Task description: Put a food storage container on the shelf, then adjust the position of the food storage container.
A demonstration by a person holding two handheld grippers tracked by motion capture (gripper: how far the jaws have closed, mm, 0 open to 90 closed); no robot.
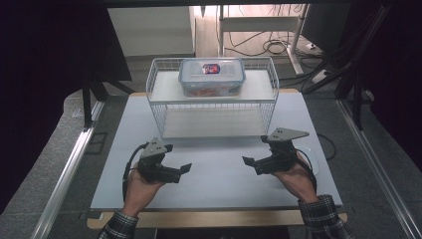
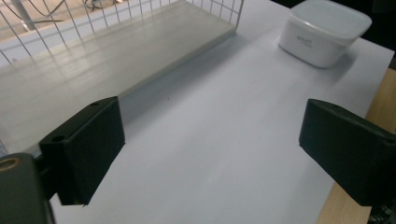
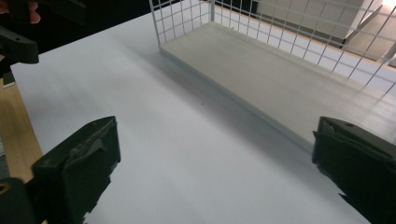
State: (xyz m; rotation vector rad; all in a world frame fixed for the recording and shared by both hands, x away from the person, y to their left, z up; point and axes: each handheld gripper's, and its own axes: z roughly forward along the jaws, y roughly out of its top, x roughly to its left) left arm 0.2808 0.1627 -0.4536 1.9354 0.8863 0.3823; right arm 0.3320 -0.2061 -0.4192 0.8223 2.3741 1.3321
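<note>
In the high view, a white bench (image 1: 214,169) carries a white wire rack (image 1: 213,94) with two levels, standing at the far middle. On the upper shelf of the rack stands a clear plastic box (image 1: 212,76) with a blue-rimmed lid and a coloured label on top. The lower shelf is bare. Nearer to the person, the left gripper (image 1: 185,169) is held in the left hand (image 1: 142,185) at the left part of the bench, and the right gripper (image 1: 247,162) is held in the right hand (image 1: 293,177) at the right part. Both point inward, toward each other, well apart, and each has a grey three-cornered plate on top. Both sleeves are of checked cloth.

In the left gripper view, the two black fingers (image 2: 84,149) stand wide apart with nothing between them, above the white bench surface. The lower shelf of the wire rack lies at the upper left. At the upper right corner a white container (image 2: 322,32) with a white lid rests on the bench, near its edge.

In the right gripper view, the fingers (image 3: 77,170) are also spread wide and hold nothing. The lower shelf of the rack goes across the upper right. At the upper left a part of the other gripper is visible, beyond the bench edge.
</note>
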